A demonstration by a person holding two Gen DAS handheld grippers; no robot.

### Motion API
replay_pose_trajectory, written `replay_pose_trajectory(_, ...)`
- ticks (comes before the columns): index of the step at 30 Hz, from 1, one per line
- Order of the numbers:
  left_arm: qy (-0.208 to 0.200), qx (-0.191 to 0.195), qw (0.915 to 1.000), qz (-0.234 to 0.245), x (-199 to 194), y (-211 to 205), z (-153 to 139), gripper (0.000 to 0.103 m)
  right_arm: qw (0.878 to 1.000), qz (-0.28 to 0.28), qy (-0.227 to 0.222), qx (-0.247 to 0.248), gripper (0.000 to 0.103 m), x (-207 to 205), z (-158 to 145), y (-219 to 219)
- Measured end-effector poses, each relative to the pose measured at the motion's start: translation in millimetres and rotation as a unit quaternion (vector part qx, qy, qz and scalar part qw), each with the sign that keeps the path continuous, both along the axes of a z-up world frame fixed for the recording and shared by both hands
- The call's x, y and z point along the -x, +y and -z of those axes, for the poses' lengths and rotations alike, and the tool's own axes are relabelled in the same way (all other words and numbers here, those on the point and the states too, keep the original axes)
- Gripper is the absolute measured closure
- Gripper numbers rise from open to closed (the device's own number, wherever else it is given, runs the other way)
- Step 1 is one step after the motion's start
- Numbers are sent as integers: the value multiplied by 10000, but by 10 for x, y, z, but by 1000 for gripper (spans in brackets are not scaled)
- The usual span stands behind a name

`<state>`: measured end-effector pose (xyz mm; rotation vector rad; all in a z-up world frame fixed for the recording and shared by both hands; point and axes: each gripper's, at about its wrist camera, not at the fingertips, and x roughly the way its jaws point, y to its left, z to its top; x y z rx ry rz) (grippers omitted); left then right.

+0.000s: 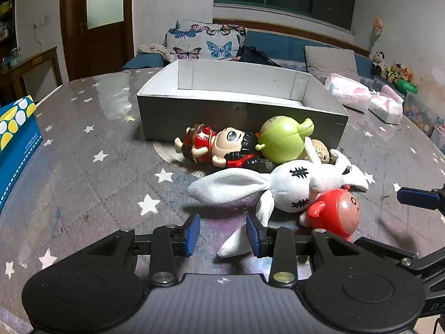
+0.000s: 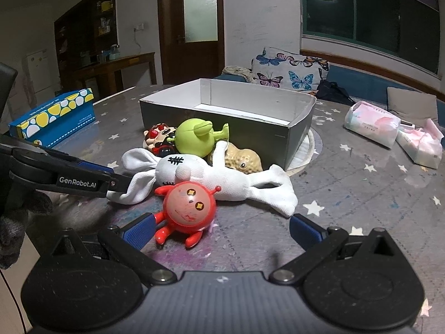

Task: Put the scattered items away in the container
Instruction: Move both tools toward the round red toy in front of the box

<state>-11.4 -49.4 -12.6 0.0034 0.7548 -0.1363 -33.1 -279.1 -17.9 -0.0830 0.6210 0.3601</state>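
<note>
Sprawling at the box's [image 2: 228,117] six o'clock, the limp white cloth rabbit [image 2: 222,178] looked light; its ear suited pinching. Left gripper [image 1: 222,232] stood half-open astride a limb, right gripper [image 2: 222,229] wide, empty.

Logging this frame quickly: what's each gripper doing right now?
Left gripper: open, a limb of the white rabbit between its fingers, not clamped.
Right gripper: open wide, empty, red toy just ahead.

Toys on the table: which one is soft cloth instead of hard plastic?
The white rabbit doll, sprawled flat with stitched black marks; the toys around it are glossy moulded figures.
</note>
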Motion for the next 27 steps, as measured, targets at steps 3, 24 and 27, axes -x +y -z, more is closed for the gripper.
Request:
replay_pose_trajectory(3,5,-39,10000,-1,14,-16,-3,64,10000,-9,5,-5,0,5,6,7)
replay_pose_trajectory(24,30,-156,9998,133,126,-123,3,63,10000,-69,-12,65,1,95,29,76)
replay_pose_trajectory(27,40,-151,9998,151,136,-131,2,63,10000,-58,-15,65,1,105,34,79)
